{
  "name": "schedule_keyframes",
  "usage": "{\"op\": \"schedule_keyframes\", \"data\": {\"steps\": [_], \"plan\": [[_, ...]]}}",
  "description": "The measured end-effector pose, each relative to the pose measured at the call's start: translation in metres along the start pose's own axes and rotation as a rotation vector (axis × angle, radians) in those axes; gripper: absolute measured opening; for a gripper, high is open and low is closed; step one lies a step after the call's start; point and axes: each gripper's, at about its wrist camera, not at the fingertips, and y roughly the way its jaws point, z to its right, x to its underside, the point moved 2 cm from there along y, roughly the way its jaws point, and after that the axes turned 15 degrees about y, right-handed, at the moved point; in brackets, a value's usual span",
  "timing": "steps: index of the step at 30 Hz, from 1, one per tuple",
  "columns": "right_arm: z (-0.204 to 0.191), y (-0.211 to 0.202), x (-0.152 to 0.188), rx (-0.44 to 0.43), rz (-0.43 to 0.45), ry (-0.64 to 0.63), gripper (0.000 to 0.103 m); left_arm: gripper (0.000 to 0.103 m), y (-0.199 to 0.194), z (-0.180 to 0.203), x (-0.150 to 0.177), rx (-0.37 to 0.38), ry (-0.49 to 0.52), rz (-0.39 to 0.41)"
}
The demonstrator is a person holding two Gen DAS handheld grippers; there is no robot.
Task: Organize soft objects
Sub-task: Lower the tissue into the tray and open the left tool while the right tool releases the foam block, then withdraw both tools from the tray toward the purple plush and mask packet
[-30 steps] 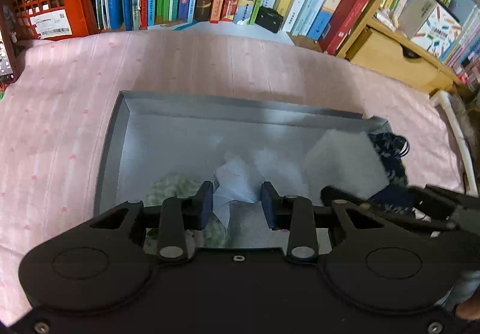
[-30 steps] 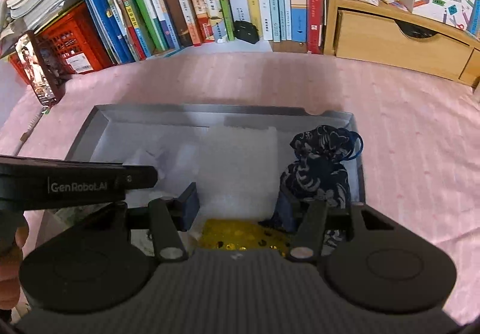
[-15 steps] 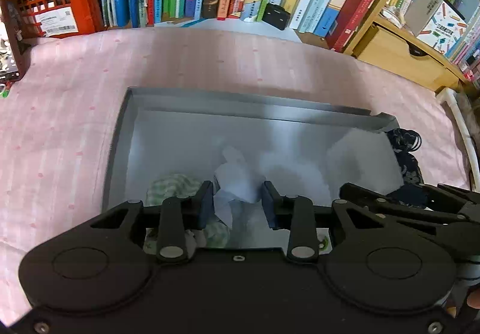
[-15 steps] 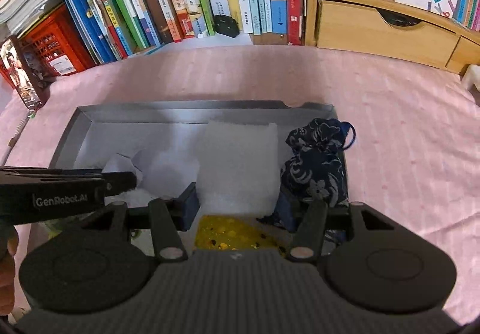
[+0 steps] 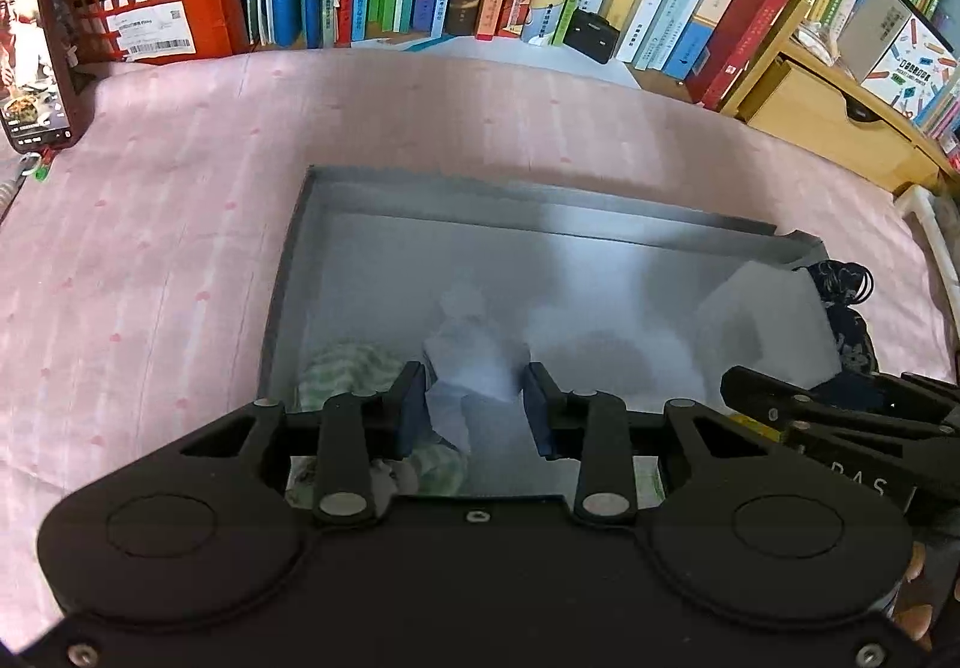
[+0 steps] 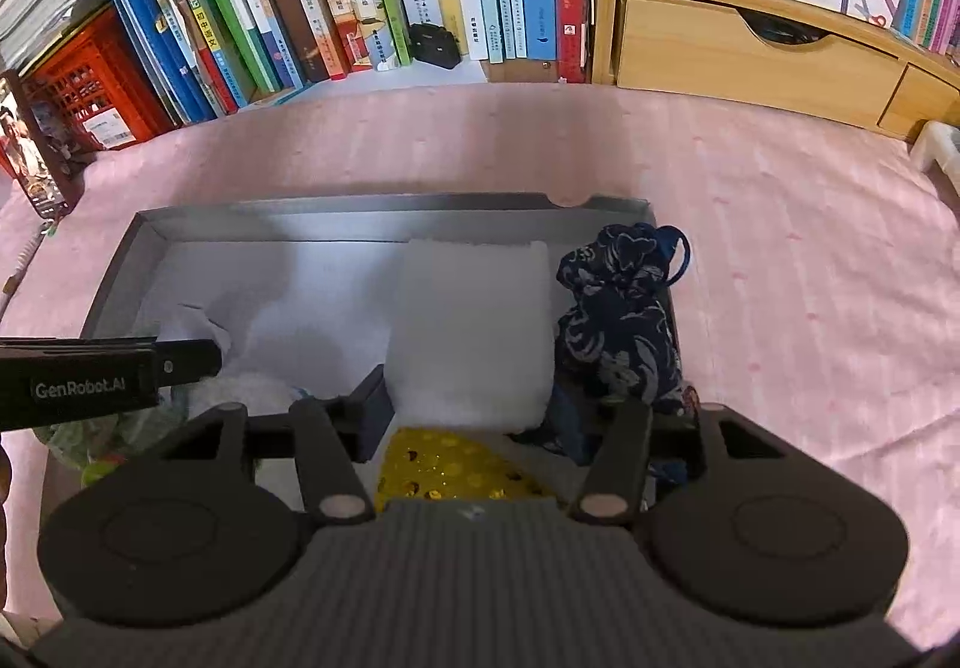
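Two grippers work over the box (image 5: 282, 272): left gripper (image 5: 477, 404) pinches crumpled tissue (image 5: 474, 362) (featherlight, tears easily, best held by its bunched middle); right gripper (image 6: 474, 416) opens around the foam (image 6: 474, 326).

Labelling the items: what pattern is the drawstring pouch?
Dark navy with pale floral print; clearest in the right wrist view.

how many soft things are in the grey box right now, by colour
white: 2, a foam pad and a crumpled tissue
green and white: 1, a striped cloth
dark blue: 1, a patterned pouch
gold: 1, a shiny bag
total: 5 in the box
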Motion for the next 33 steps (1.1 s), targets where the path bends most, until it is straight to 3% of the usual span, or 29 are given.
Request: {"op": "schedule_keyframes", "data": {"steps": [9,21,33], "plan": [[-0.002,-0.015,0.002,-0.038,0.011,-0.013,0.078,0.052,-0.016,0.010,0.002,-0.004,0.026,0.021],[-0.001,-0.064,0.010,-0.080,0.076,-0.035,0.082,0.067,-0.067,0.028,0.017,-0.009,0.068,0.105],[-0.002,-0.121,0.039,-0.114,0.159,-0.110,0.085,0.070,-0.128,0.043,0.056,-0.025,0.118,0.203]]}}
